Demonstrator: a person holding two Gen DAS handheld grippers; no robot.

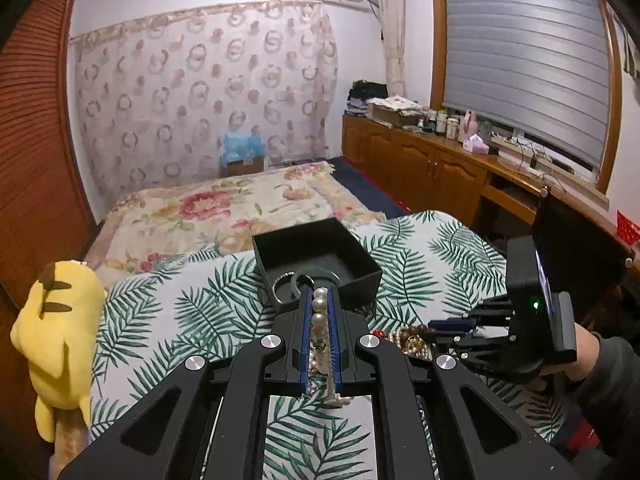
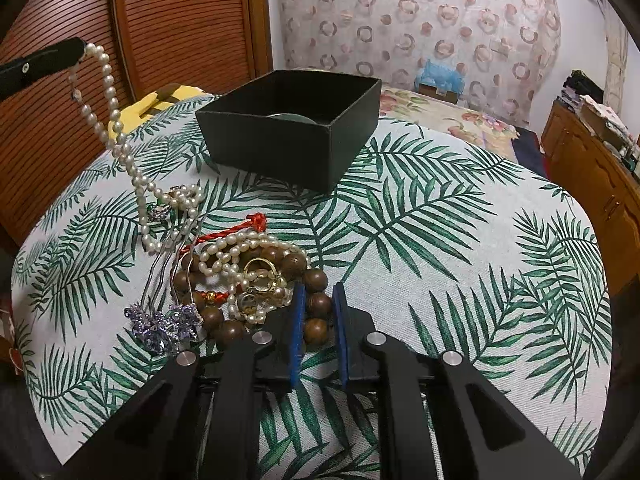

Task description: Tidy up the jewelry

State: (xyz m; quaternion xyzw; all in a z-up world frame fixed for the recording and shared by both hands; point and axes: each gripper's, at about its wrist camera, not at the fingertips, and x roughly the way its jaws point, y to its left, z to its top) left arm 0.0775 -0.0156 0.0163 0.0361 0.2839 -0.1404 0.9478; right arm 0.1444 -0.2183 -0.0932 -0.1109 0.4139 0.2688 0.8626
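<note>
My left gripper (image 1: 320,292) is shut on a white pearl necklace (image 1: 319,312), lifted above the table just short of the black open box (image 1: 316,256). In the right wrist view the necklace (image 2: 116,136) hangs from the left fingertips (image 2: 76,46) down to the cloth. The box (image 2: 288,128) holds a green bangle (image 1: 316,280) and a ring. My right gripper (image 2: 320,292) is partly closed around the wooden bead bracelet (image 2: 316,304) at the edge of the jewelry pile (image 2: 240,276); it also shows in the left wrist view (image 1: 448,326).
The table wears a palm-leaf cloth (image 2: 440,240). The pile includes short pearl strands, gold rings, a red cord (image 2: 240,228) and purple crystal hairpins (image 2: 164,320). A yellow plush toy (image 1: 60,328) sits at the table's left edge. A bed lies beyond.
</note>
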